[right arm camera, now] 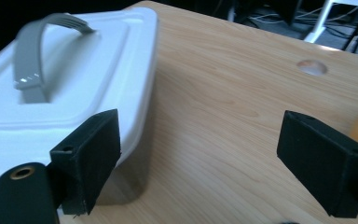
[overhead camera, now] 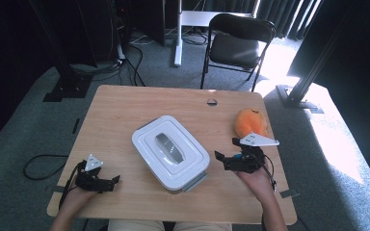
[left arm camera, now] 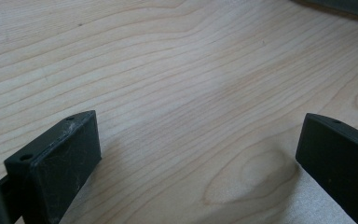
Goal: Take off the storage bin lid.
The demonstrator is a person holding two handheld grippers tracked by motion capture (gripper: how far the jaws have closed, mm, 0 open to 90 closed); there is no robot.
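Nothing is started yet: the white lidded box sits closed mid-worktop, the orange toy near its right edge. The right gripper hovers released just beside the box; the left gripper waits spread, empty.

Box mid-table, toy right.

A white lidded box sits mid-table between the left claw and right claw, an orange toy beyond.
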